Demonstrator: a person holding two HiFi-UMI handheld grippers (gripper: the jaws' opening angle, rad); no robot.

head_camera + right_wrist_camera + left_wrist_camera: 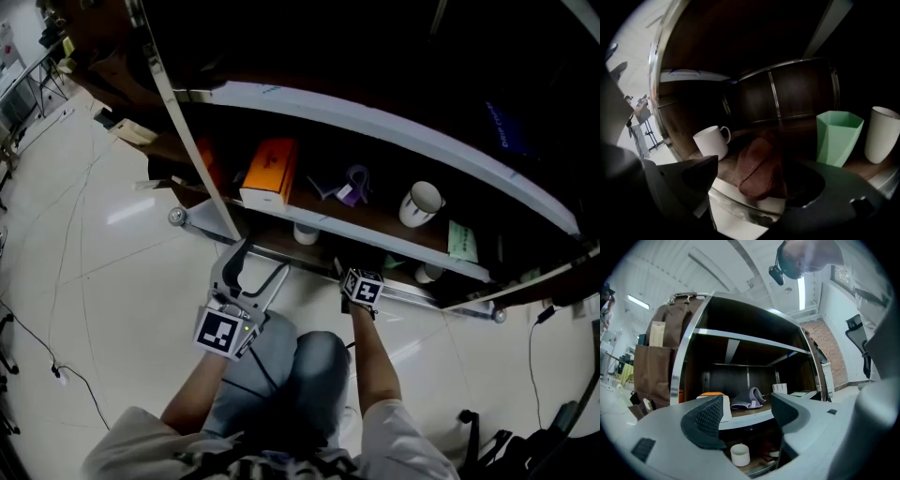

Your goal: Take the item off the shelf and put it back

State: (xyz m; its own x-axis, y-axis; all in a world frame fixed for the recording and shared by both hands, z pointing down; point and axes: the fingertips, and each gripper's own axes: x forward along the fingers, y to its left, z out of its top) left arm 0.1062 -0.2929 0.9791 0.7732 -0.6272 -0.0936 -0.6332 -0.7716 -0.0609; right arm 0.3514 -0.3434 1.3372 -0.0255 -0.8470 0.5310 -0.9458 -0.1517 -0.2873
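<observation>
A brown stitched cloth item [757, 168] lies at the front edge of the bottom shelf [740, 199]. My right gripper [754, 177] is open, one jaw on each side of it, and neither pad presses on it. In the head view the right gripper [343, 270] reaches low into the dark bottom shelf, where the brown item is hidden. My left gripper [259, 262] hangs open and holds nothing in front of the shelf unit, left of the right one. In its own view the left gripper [747, 414] points level at the middle shelf.
On the bottom shelf a white mug [712, 142] stands left of the cloth, and a green faceted cup [838, 137] and a white cup [882, 134] stand to its right. The middle shelf holds an orange-and-white box [270, 172], a purple-grey item [349, 186] and a white mug [420, 203].
</observation>
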